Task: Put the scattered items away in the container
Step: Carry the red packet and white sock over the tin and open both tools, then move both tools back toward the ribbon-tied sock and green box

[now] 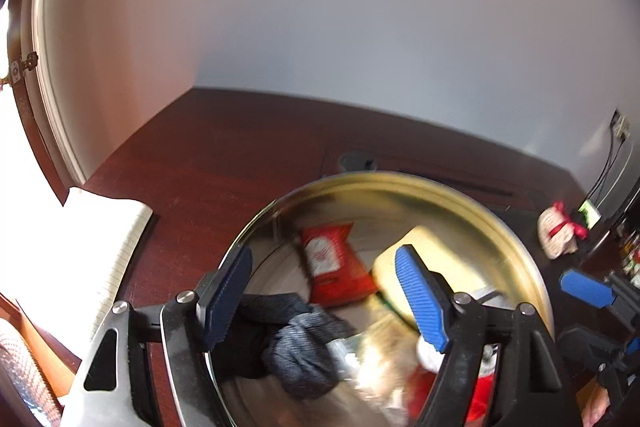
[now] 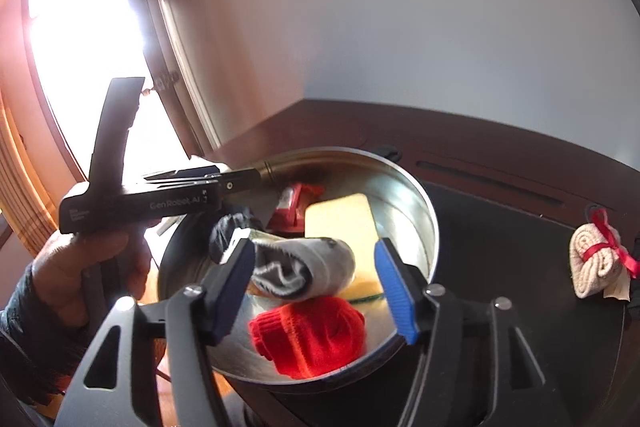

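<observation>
Right wrist view: right gripper (image 2: 316, 291) is held open over the metal tin (image 2: 424, 211); the ribboned bundle (image 2: 596, 263) beside it risks being missed.

One metal bowl (image 2: 416, 195) holds five items: one red packet (image 2: 294, 205), one yellow sponge (image 2: 344, 223), one gray sock (image 2: 316, 267), one black sock (image 1: 256, 331) and one red knit piece (image 2: 312, 339); one ribbon-tied cloth bundle (image 2: 596, 259) lies outside.

In front of you, the round metal tin (image 2: 416, 203) on the dark wooden tabletop (image 2: 500, 163) holds a red knitted hat (image 2: 312, 339), grey rolled sock (image 2: 312, 267), yellow sponge (image 2: 340, 223) and red sachet (image 2: 292, 203). A ribbon-tied cream cloth roll (image 2: 596, 259) lies right of it, well apart.
</observation>
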`<state>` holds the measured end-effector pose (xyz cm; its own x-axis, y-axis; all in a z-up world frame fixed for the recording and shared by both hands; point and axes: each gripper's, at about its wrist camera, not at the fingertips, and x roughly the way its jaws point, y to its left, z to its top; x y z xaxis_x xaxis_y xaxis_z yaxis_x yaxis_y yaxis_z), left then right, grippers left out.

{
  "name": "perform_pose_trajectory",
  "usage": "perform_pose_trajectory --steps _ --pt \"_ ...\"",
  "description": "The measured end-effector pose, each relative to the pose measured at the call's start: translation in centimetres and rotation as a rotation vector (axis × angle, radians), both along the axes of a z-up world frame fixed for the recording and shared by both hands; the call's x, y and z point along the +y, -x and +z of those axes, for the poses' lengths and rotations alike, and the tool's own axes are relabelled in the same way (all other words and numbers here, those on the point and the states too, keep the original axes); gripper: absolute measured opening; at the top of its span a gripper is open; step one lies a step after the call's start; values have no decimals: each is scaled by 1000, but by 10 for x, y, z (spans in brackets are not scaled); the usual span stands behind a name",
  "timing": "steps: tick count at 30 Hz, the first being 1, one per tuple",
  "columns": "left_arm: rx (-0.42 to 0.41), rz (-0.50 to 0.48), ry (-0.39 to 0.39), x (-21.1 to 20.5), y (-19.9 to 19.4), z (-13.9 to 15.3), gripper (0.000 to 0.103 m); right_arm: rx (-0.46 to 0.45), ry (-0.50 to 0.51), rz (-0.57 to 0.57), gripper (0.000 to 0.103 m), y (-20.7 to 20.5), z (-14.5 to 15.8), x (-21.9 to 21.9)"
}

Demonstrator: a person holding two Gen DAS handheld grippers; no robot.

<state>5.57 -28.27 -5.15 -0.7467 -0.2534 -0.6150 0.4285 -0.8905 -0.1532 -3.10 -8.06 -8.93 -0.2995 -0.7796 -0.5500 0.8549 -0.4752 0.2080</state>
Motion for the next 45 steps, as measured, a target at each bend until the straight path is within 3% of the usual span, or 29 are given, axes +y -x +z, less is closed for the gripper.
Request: perform_pose_trajectory --steps 3,9,13,17,23,28,31,36,45 --pt "58 -49 10 23 -2 18 76 25 54 -62 79 -1 7 34" --pt "116 -270 13 109 20 45 77 -11 123 -251 83 12 -2 123" --pt "117 -428 -3 177 47 48 80 -76 148 -428 86 28 -21 195" --pt "56 -532 -39 231 91 29 82 -117 171 -529 86 34 -31 242" --pt "-68 -509 -99 265 164 -14 82 -133 189 -585 88 33 -36 285" --pt "-111 -436 -65 269 199 -41 82 -145 198 -623 91 33 -41 313" --pt "-142 -396 -94 265 216 -54 82 -148 195 -633 91 40 -41 321" --pt "-150 -377 -106 262 232 -65 82 -104 149 -682 91 68 -29 337" --pt "-128 -365 -84 258 242 -70 82 -153 138 -675 96 72 -46 333"
